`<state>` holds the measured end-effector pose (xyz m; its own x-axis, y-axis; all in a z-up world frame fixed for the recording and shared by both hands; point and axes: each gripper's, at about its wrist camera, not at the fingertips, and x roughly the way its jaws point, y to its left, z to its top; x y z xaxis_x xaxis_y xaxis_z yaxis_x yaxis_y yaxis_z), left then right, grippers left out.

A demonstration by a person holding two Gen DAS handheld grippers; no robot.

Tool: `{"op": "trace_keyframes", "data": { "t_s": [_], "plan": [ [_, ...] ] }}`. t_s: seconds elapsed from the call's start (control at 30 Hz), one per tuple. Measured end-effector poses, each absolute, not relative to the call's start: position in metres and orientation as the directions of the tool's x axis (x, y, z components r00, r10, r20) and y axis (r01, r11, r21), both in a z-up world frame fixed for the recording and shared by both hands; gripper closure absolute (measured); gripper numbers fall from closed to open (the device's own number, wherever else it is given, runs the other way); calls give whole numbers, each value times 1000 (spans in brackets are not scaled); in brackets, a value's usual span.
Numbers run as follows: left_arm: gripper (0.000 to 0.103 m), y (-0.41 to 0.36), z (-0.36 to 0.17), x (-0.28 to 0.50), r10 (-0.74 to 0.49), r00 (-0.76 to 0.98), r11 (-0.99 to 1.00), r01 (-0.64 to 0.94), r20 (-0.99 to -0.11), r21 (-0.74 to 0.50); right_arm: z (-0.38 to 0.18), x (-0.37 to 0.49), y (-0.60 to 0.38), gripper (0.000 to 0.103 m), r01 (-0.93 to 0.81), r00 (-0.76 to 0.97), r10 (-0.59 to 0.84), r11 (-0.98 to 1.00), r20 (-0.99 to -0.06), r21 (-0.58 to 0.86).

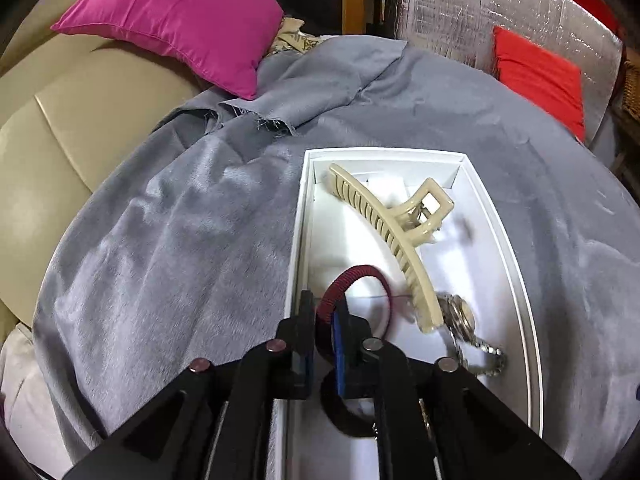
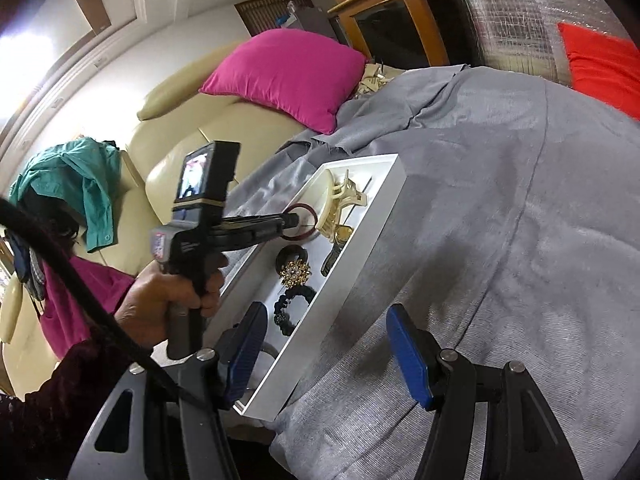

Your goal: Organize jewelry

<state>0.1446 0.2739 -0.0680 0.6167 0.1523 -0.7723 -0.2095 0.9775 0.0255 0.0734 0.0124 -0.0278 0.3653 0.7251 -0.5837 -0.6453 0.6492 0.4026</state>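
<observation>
A white box (image 1: pixel 502 220) lies on a grey cloth (image 1: pixel 180 248). My left gripper (image 1: pixel 323 306) hangs over the box's left side, shut on a maroon ring-shaped hair tie (image 1: pixel 352 272) that stands upright between its pads. Inside the box lie a beige claw clip (image 1: pixel 400 236), a silver watch (image 1: pixel 460 316) and a black hair tie (image 1: pixel 344 420). The right wrist view shows the same box (image 2: pixel 360 248), the left gripper (image 2: pixel 294 222) with a hand on its handle, a gold pearl brooch (image 2: pixel 295 273) and a dark scrunchie (image 2: pixel 294 308). My right gripper (image 2: pixel 326 312) stands open and empty above the box's near end.
A beige sofa (image 2: pixel 176 148) runs along the left with a pink pillow (image 2: pixel 292 72) and a teal garment (image 2: pixel 76 184) on it. A red pillow (image 2: pixel 604 68) lies at the far right of the cloth. A wooden cabinet (image 2: pixel 396 28) stands behind.
</observation>
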Motion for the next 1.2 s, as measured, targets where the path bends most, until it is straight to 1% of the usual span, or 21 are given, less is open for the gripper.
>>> {"op": "trace_keyframes", "data": {
  "t_s": [0.03,0.1,0.17,0.23,0.27,0.3,0.4,0.47,0.67,0.73,0.77,0.8,0.83,1.0,1.07,1.2],
  "plan": [
    [84,272,-68,145,147,617,979,-201,-773,25,-28,73,10,38,-643,367,723,652,-585,403],
    [73,266,-67,145,148,614,982,-185,-775,41,-29,75,5,38,-636,372,717,659,-589,401],
    [70,259,-64,142,167,611,982,-170,-774,77,-30,75,1,38,-628,378,712,667,-591,401],
    [62,254,-56,131,204,622,977,-179,-756,116,-29,73,-1,38,-623,386,713,670,-586,404],
    [49,253,-50,124,223,637,973,-192,-738,129,-28,72,-1,38,-623,386,714,669,-584,406],
    [39,252,-42,114,230,661,972,-199,-714,128,-28,71,0,38,-625,385,717,666,-582,407],
    [36,254,-25,85,226,710,972,-213,-667,103,-24,63,5,38,-636,382,729,653,-568,410],
    [36,254,-19,68,223,726,972,-217,-651,91,-21,57,9,38,-647,384,736,645,-557,407],
    [34,249,-8,24,222,732,969,-240,-644,60,-9,33,14,38,-664,424,726,655,-541,360],
    [31,247,-1,10,228,738,966,-252,-635,55,-6,23,12,38,-664,447,715,667,-537,337],
    [28,244,3,0,234,745,965,-256,-625,57,-5,20,10,38,-663,451,714,670,-536,335],
    [24,243,5,-5,239,747,964,-257,-620,62,-3,17,8,38,-659,454,714,672,-533,339],
    [23,241,8,-11,249,747,963,-261,-616,73,0,14,5,38,-652,460,713,676,-530,344],
    [22,235,22,-42,301,734,951,-282,-609,129,19,-5,-5,38,-615,525,665,728,-531,303],
    [22,234,27,-51,333,720,940,-304,-609,154,27,-12,-8,35,-589,551,640,753,-536,295],
    [20,225,46,-76,417,714,908,-352,-562,227,48,-26,-6,35,-561,594,587,792,-550,241]
  ]
}}
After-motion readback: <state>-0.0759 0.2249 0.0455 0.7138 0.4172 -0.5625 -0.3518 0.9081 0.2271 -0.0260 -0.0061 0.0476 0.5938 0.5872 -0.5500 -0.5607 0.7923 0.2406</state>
